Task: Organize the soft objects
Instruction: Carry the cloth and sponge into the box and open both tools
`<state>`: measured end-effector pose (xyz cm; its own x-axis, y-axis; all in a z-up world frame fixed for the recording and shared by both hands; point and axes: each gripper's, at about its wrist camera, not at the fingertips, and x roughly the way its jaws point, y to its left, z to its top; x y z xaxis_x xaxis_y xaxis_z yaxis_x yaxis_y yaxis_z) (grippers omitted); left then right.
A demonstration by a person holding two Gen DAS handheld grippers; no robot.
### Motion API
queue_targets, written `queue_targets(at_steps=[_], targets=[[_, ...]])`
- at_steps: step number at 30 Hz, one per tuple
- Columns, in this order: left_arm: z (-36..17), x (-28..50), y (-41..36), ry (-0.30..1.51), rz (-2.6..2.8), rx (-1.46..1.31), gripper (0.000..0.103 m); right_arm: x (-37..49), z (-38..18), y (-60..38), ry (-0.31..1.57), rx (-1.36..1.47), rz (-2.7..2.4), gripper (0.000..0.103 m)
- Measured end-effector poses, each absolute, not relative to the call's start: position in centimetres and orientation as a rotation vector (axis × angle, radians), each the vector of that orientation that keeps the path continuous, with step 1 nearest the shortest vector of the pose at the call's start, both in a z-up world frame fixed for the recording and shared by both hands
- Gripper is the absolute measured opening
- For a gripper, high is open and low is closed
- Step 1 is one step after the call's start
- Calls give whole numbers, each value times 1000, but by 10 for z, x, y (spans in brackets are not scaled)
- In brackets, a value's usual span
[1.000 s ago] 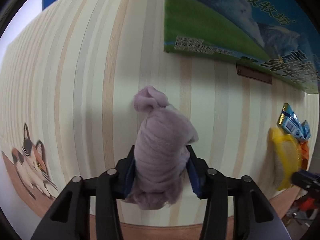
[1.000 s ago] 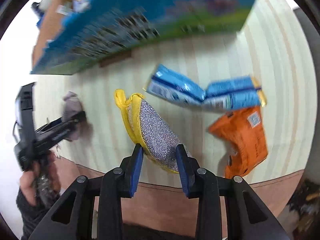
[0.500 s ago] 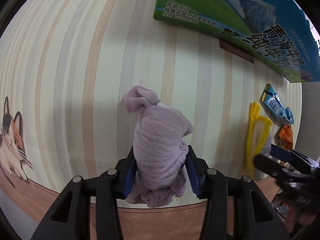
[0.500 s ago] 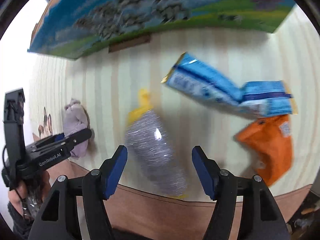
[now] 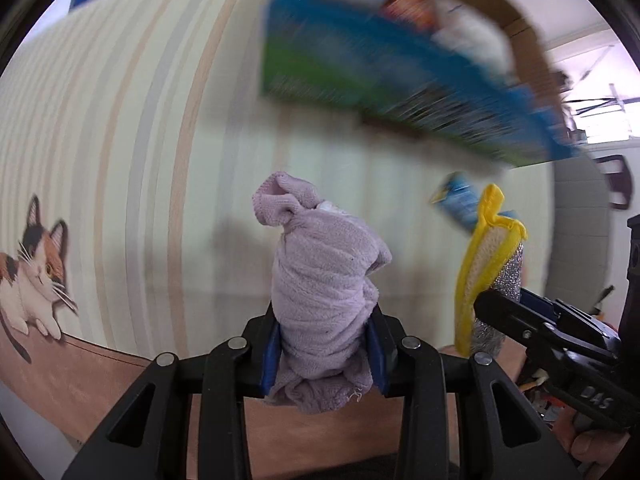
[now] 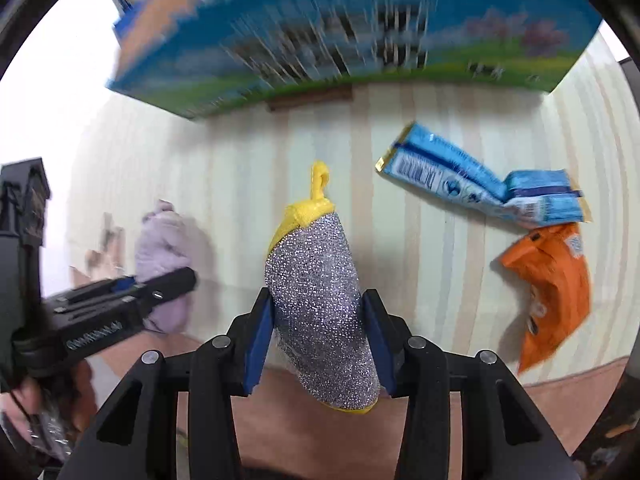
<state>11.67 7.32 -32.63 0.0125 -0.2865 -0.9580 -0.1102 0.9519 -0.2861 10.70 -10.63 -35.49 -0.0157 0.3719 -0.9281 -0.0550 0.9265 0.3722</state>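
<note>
Left gripper (image 5: 325,350) fingers pinch limp lilac cloth (image 5: 322,280) low, bunched; right gripper (image 6: 318,344) squeezes springy scouring pad (image 6: 316,292) mid-body. Both light, compressible.

The place looks like a home table: a striped tablecloth (image 5: 132,160) printed with a cartoon cat (image 5: 34,272), snack packets (image 6: 480,188) lying on it, and a printed cardboard box (image 6: 320,40) holding assorted goods at the back.
</note>
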Motion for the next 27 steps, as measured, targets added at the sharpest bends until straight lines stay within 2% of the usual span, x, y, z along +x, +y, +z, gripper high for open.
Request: queue_targets(at_steps=[7,10,16,23,27], targets=[[-227,183,42,1404,-268,-326,33,153,-245,-132,1382,361,366,47],[-215,229,43,1369,-259,-305,33,195,-223,-143,1338,333,342,47],[-279,325,48,1534,-244,-435,33,278,-249,-140,1365,335,278,47],[-351,358,45,1712,-213,-523,33,325,-314,-134,1464,363,239,47],[-369,365,41,1745,-211,-521,33,333,-337,-128,1506,349,226,47]])
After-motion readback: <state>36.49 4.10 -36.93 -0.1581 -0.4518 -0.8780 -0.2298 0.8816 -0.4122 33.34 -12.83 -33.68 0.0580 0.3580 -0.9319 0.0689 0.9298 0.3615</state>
